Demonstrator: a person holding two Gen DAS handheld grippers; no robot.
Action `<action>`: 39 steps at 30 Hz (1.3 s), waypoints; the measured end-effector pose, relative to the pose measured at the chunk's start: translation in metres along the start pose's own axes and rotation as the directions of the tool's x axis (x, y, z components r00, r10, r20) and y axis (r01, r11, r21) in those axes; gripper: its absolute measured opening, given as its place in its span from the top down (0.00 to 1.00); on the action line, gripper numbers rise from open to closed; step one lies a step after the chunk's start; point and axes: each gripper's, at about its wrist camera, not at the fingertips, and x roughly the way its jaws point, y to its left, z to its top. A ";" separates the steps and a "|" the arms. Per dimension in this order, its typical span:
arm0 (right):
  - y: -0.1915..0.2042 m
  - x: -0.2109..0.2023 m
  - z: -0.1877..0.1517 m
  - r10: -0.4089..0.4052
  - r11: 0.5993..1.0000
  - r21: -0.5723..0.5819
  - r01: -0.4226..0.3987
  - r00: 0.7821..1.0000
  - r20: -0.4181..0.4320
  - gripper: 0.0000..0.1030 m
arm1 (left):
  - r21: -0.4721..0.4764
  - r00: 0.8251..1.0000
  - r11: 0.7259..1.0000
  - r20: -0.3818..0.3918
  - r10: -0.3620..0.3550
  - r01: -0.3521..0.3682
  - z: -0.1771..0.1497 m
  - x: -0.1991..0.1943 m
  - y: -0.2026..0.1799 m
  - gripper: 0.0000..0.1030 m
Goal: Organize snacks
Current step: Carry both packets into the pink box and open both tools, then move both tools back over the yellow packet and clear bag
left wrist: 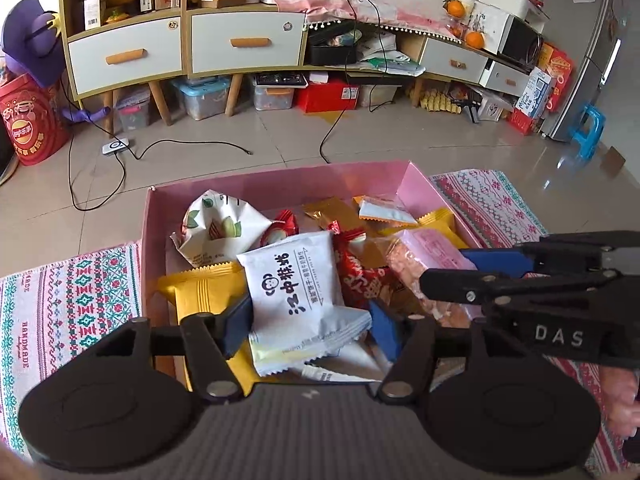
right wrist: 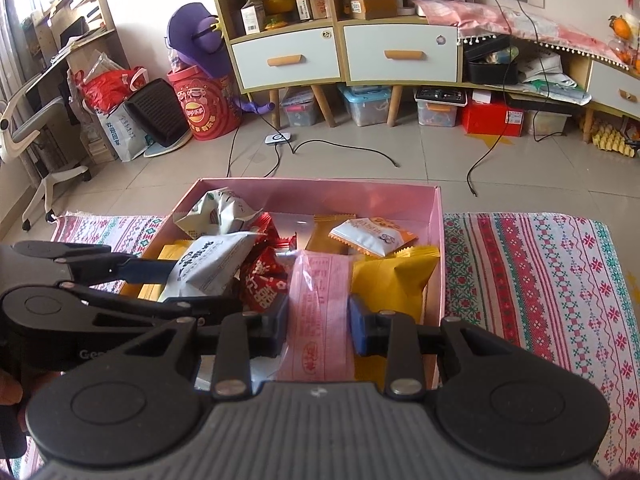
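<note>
Both grippers down over pink box [right wrist: 438, 248] on patterned cloth [right wrist: 540, 280], floor beyond. Left gripper [left wrist: 308, 330] w/ jaws roughly half apart, straddling white packet [left wrist: 294, 292]; pads either side but not seen pressing, so prob. a let-go, packet lying on the pile in box's near left part. Right gripper [right wrist: 318, 330] w/ jaws fairly narrow, pink packet [right wrist: 320, 312] betw. pads; packet's edges touching both pads, so looks pinched, though firmness of grip hard to judge. Pink packet stretched lengthwise over box's near edge, far end resting betw. red packet [right wrist: 266, 284] and yellow packet [right wrist: 394, 280], likely so as to lie flat beside them. More snacks at back: green-white bag [left wrist: 212, 224] in far left corner, orange-white packet [right wrist: 372, 236] toward far right. Everything loose & overlapping, no rows yet; sorting judged partway. Risk: slippery wrappers sliding when neighbours nudged.
</note>
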 end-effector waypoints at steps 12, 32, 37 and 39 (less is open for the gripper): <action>-0.011 -0.024 0.003 -0.016 1.000 0.011 0.015 0.999 0.032 0.51 | 0.006 0.999 1.000 0.030 -0.024 0.024 -0.006 -0.023 -0.004 0.10; -0.001 -0.070 -0.032 -0.047 0.999 -0.012 0.048 0.999 0.013 0.08 | -0.013 1.000 1.000 -0.018 -0.022 0.022 -0.061 -0.064 -0.008 0.00; 0.002 -0.076 -0.044 -0.059 0.998 -0.011 0.059 0.998 -0.004 0.07 | -0.005 0.999 1.000 -0.035 -0.005 0.005 -0.080 -0.074 -0.008 0.00; 0.003 -0.078 -0.049 -0.064 0.998 -0.008 0.064 0.998 -0.009 0.06 | -0.013 0.999 1.000 -0.039 -0.004 0.004 -0.085 -0.077 -0.007 0.00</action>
